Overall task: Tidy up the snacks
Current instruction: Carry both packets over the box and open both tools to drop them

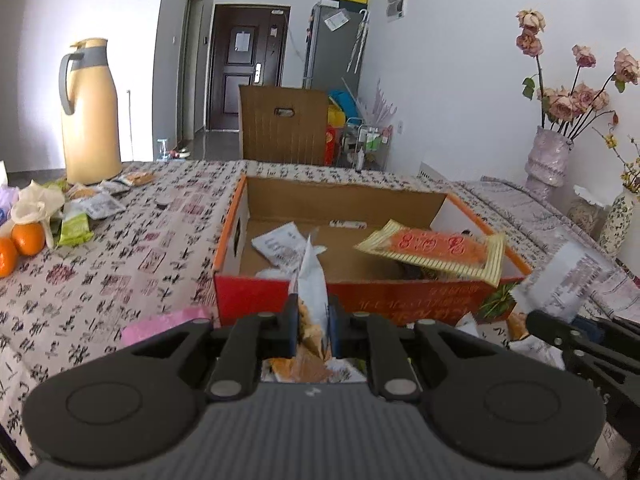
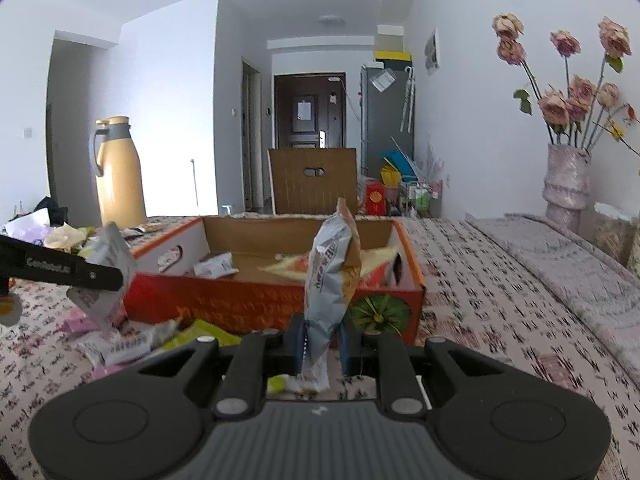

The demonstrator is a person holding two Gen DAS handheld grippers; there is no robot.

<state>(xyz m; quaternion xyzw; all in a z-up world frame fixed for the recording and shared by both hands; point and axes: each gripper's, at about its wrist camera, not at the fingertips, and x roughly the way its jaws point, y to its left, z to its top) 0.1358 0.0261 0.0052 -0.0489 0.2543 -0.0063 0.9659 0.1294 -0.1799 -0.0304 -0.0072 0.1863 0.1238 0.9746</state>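
Note:
An open red and orange cardboard box point(image 1: 280, 296) point(image 2: 224, 304) stands on the patterned tablecloth. Inside lie a white packet point(image 1: 280, 244) and a yellow and orange packet point(image 1: 436, 250) tilted near its right wall. My left gripper point(image 1: 313, 330) is shut on a white and orange snack packet point(image 1: 311, 292), held upright just before the box's front wall. My right gripper point(image 2: 323, 344) is shut on a grey and orange snack packet point(image 2: 330, 276), upright before the box. The left gripper with its packet also shows in the right wrist view point(image 2: 102, 276).
Loose snack packets point(image 2: 128, 344) lie on the cloth before the box. More packets point(image 1: 92, 204) and oranges point(image 1: 26, 238) sit at the far left by a yellow thermos point(image 1: 90, 116). Vases with dried roses point(image 1: 548, 160) stand at the right. A cardboard chair back point(image 1: 284, 126) is behind the table.

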